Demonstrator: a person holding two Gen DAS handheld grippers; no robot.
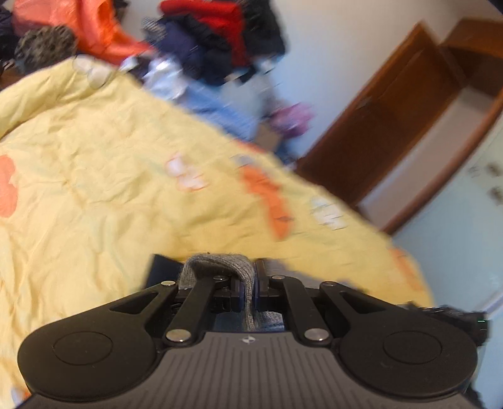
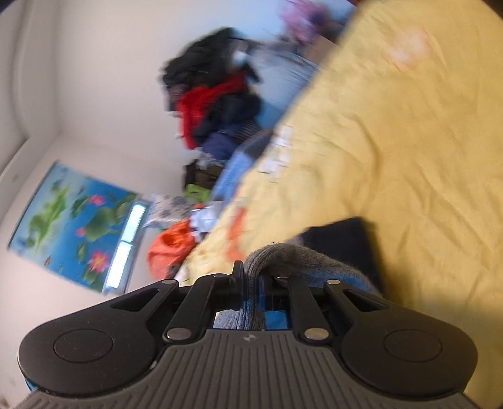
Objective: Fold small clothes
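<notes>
A small grey knit garment (image 1: 220,267) with a blue part is pinched in both grippers and held above a yellow bedspread (image 1: 94,176). My left gripper (image 1: 248,291) is shut on a fold of the grey knit. My right gripper (image 2: 251,292) is shut on the same garment (image 2: 292,254), whose grey and blue cloth drapes to the right over the fingers. A dark piece of cloth (image 2: 342,239) shows just beyond it; what it is cannot be told. Both views are motion-blurred.
A pile of clothes (image 1: 217,41), red, navy and black, lies past the bed's far edge, with an orange garment (image 1: 100,28) beside it. A brown wooden door frame (image 1: 393,119) stands at the right. A lotus picture (image 2: 75,226) hangs on the white wall.
</notes>
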